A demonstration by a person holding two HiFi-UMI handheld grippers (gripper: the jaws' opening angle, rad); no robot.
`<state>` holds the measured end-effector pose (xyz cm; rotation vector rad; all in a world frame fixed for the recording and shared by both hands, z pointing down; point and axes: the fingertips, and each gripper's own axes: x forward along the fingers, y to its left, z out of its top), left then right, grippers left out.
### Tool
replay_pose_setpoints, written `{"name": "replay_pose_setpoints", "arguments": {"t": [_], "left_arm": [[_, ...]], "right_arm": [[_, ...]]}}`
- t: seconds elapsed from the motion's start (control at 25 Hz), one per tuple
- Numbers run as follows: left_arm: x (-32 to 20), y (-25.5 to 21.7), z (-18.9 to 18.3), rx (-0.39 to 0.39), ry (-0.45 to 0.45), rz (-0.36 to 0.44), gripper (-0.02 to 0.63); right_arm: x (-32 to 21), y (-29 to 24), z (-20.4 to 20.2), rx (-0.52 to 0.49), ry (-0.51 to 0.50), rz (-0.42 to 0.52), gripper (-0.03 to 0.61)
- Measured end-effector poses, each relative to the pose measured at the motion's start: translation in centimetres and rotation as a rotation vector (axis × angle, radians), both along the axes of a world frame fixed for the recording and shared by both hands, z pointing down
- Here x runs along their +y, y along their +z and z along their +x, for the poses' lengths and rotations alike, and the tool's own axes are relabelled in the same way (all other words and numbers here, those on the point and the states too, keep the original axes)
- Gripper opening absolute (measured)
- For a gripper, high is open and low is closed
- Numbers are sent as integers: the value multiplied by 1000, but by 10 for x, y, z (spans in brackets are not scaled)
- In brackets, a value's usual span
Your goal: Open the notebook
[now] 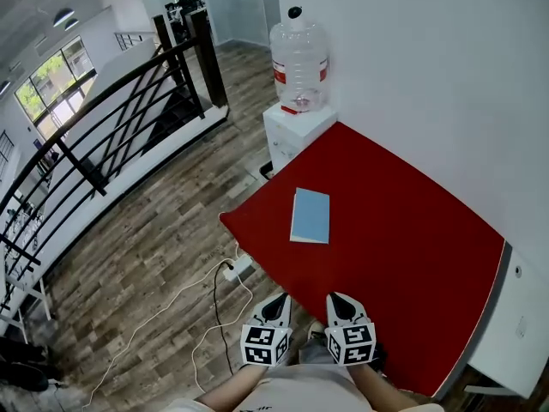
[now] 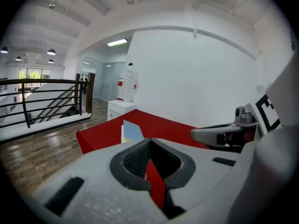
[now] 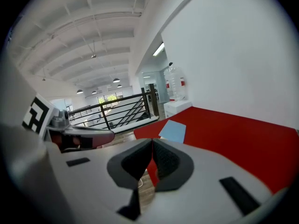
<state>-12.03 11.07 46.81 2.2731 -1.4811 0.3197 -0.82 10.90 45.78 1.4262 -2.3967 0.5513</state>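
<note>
A light blue notebook (image 1: 310, 215) lies closed and flat on the red table (image 1: 412, 256), toward its left side. It also shows as the notebook (image 2: 132, 130) in the left gripper view and the notebook (image 3: 173, 131) in the right gripper view. My left gripper (image 1: 276, 303) and right gripper (image 1: 340, 302) sit side by side at the table's near edge, well short of the notebook. Both have their jaws pressed together with nothing between them. In each gripper view the jaws meet: left gripper (image 2: 148, 141), right gripper (image 3: 152, 141).
A large water bottle (image 1: 298, 65) stands on a white cabinet (image 1: 292, 132) beyond the table's far corner. A white wall runs along the right. A black railing (image 1: 111, 127) and wooden floor with a white cable (image 1: 206, 299) lie to the left.
</note>
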Motion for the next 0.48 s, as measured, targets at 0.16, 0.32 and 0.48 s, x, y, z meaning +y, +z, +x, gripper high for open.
{"name": "replay_pose_setpoints", "arguments": {"t": [0.16, 0.32, 0.48], "left_arm": [[-38, -8, 18, -5, -10, 12, 6], [-63, -6, 21, -24, -16, -8, 6], [-91, -1, 15, -25, -18, -30, 6]], "right_arm": [[-40, -5, 14, 6, -30, 6, 8], [-66, -4, 17, 0, -33, -6, 8], [-93, 4, 16, -3, -26, -37, 8]]}}
